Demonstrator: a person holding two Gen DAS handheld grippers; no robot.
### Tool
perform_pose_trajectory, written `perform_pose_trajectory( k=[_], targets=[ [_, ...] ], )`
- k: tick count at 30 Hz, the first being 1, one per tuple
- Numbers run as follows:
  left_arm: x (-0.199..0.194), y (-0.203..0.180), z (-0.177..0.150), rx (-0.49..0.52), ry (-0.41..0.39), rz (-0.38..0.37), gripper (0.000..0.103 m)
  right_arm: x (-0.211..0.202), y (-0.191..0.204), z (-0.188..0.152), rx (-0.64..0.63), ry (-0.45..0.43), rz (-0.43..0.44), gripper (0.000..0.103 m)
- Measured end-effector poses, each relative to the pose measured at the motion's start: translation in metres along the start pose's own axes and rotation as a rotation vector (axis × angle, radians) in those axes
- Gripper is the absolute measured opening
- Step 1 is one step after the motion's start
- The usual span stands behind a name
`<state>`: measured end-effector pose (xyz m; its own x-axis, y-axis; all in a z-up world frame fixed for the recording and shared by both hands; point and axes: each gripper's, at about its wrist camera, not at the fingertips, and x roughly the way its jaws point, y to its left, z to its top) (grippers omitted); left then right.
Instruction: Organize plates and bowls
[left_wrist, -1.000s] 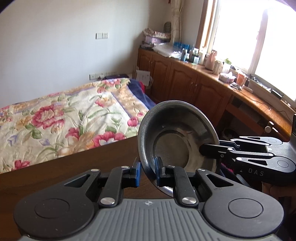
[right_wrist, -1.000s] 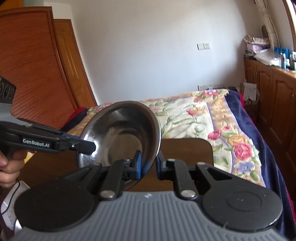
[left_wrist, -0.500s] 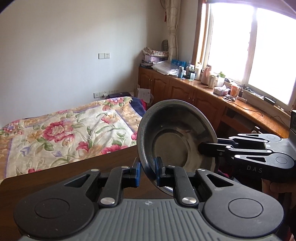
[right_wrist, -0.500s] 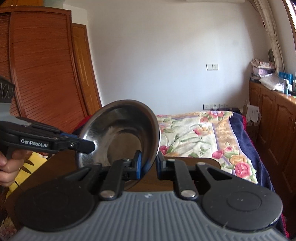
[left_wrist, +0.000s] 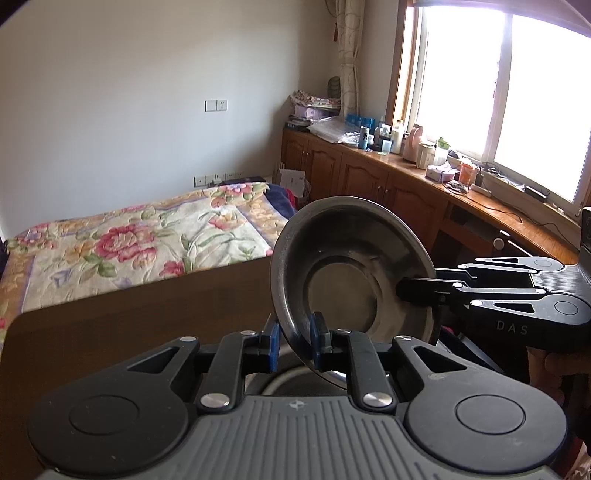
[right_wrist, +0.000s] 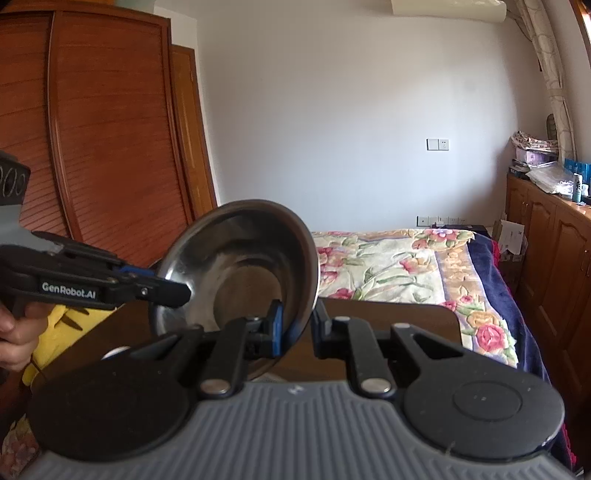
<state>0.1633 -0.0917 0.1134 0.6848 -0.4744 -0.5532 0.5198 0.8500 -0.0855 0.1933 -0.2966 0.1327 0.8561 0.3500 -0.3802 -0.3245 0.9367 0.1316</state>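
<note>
Stainless steel round bowl (left_wrist: 351, 273) up in the air, tipped on edge with its hollow toward the cameras, above the near edge of the brown wooden bench (left_wrist: 147, 314). Clamped from two sides: left gripper (left_wrist: 293, 339) with jaws pinched on the lower rim, right gripper (left_wrist: 406, 295) with jaws closed on the rim at the right of the frame.

Against a second ago, same two-sided grip and same tilt, but carried along. Floral bed cover (left_wrist: 129, 243) now lower and further left in the left wrist view, bright window (left_wrist: 461, 92) far more in frame, and a curved grey rim (left_wrist: 280, 384) newly showing just below the bowl. Judged as a carry toward a stack, with the set-down not yet made.

Only in the left wrist view: that grey rim and the window. Only in the right wrist view: reddish wooden wardrobe (right_wrist: 92, 129) at upper left, person's hand (right_wrist: 11, 332) on the left gripper's handle, yellow object (right_wrist: 70, 325) beside it, and the left jaws side-on, one finger inside the bowl.
</note>
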Motion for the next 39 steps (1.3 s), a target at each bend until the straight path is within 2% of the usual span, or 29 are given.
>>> perform_pose_trajectory(
  k=[16,26,39],
  targets=[
    [0.003,-0.002,-0.073,-0.080,0.056,0.024,0.045,0.001,0.021,-0.059,0.033,0.089,0.028,0.018],
    [0.016,0.004,-0.087,-0.102,0.074,0.038,0.045,0.010,0.031,-0.076,0.008,0.133,0.014,0.018],
    [0.027,-0.003,-0.095,-0.100,0.075,0.061,0.047,0.021,0.033,-0.082,0.022,0.116,-0.024,0.018]
  ],
)
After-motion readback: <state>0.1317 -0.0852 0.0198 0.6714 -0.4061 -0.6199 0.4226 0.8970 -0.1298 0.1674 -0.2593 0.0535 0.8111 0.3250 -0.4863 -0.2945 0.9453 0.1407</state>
